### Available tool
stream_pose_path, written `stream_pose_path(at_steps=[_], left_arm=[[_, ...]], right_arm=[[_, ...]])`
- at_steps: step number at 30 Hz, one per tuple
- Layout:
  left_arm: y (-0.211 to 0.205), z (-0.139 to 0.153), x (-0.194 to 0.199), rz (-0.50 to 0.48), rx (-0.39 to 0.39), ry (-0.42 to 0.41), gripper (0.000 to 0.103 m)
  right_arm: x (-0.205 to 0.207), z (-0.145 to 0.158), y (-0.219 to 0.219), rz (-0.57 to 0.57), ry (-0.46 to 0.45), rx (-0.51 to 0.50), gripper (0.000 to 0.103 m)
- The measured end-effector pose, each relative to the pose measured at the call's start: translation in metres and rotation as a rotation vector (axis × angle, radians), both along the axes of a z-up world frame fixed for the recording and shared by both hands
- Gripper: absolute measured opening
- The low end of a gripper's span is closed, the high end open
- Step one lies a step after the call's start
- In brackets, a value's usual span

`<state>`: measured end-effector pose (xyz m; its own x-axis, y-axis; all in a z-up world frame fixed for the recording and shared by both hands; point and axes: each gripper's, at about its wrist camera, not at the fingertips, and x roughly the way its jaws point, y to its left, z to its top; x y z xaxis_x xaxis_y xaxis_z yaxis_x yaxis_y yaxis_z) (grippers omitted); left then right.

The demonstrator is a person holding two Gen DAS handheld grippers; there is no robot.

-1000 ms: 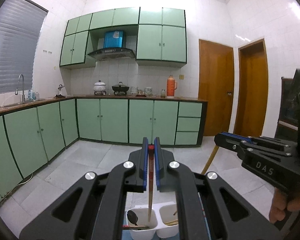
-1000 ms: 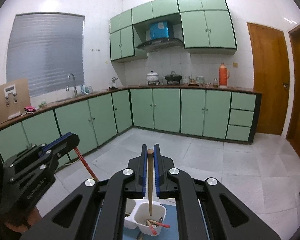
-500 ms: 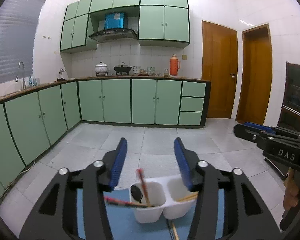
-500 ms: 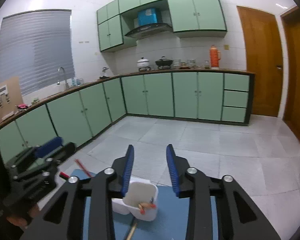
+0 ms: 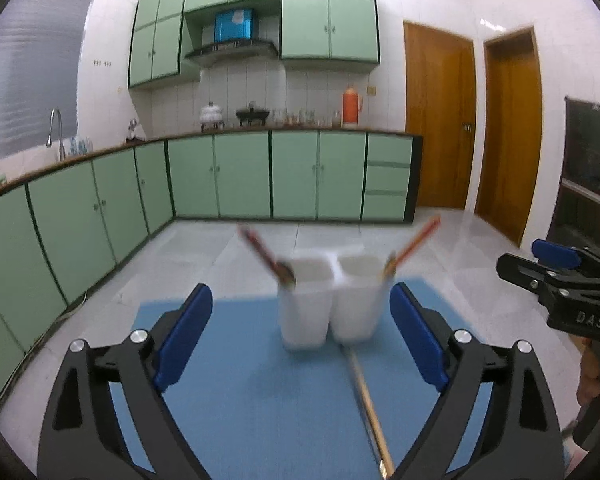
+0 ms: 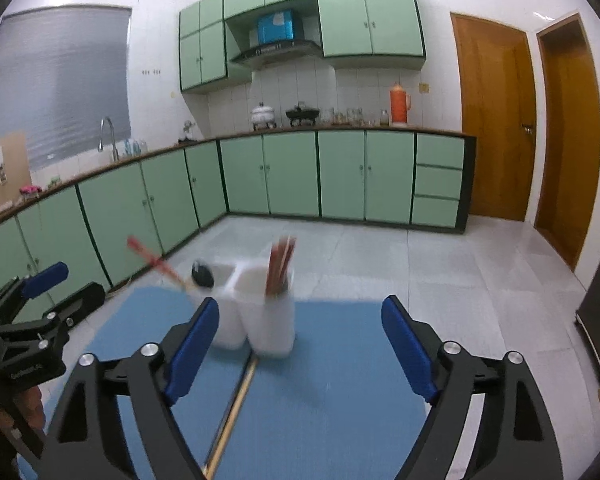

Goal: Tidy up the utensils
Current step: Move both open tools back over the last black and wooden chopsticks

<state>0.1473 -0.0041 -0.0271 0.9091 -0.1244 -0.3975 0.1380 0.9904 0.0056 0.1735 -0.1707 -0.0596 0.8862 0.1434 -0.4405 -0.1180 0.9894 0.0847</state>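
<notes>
Left gripper: black frame, blue pads, jaws wide apart and opening, nothing between the pads. Seen from the right wrist view as a black body with one blue pad at the left edge, a hand beneath it.

Right gripper: same build, jaws wide apart and opening, empty. In the left wrist view it sits at the right edge, marked "DAS".

Mat: blue, flat on the table, under both grippers.

Loose chopstick: pale wood, lying on the mat, running from the near edge up to the foot of the holder; it lies between the pads of each gripper, untouched.

Holder: white, two compartments side by side, upright on the mat just beyond the pads. Blurred.

Left compartment: a red-tipped chopstick leaning out to the left, and a dark spoon at its rim.

Right compartment: chopsticks standing nearly upright, brown and red; from the left wrist view one leans out to the right.

Floor: pale tiles beyond the table.

Cabinets: green, along the far and left walls, with a counter on top carrying pots and an orange flask.

Doors: two, brown wood, far right.
</notes>
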Motion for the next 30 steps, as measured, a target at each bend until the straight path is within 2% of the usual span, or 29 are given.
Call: stream_pose_path(at_steps=[8, 16, 19, 24, 30], left_arm=[[0.012, -0.060, -0.028, 0.012, 0.037, 0.157, 0.088], [0.027, -0.109, -0.048, 0.040, 0.070, 0.287, 0.088], [0.033, -0.120, -0.051, 0.070, 0.062, 0.308, 0.088], [0.038, -0.137, -0.057, 0.104, 0.074, 0.323, 0.088], [0.037, -0.137, -0.055, 0.107, 0.062, 0.329, 0.088]], right_arm=[[-0.033, -0.068, 0.015, -0.002, 0.151, 0.014, 0.083], [-0.049, -0.110, 0.037, 0.023, 0.243, 0.009, 0.078], [-0.051, -0.119, 0.048, 0.047, 0.261, -0.007, 0.076], [-0.052, -0.131, 0.066, 0.106, 0.297, -0.024, 0.064], [-0.053, -0.146, 0.084, 0.156, 0.353, -0.093, 0.052]])
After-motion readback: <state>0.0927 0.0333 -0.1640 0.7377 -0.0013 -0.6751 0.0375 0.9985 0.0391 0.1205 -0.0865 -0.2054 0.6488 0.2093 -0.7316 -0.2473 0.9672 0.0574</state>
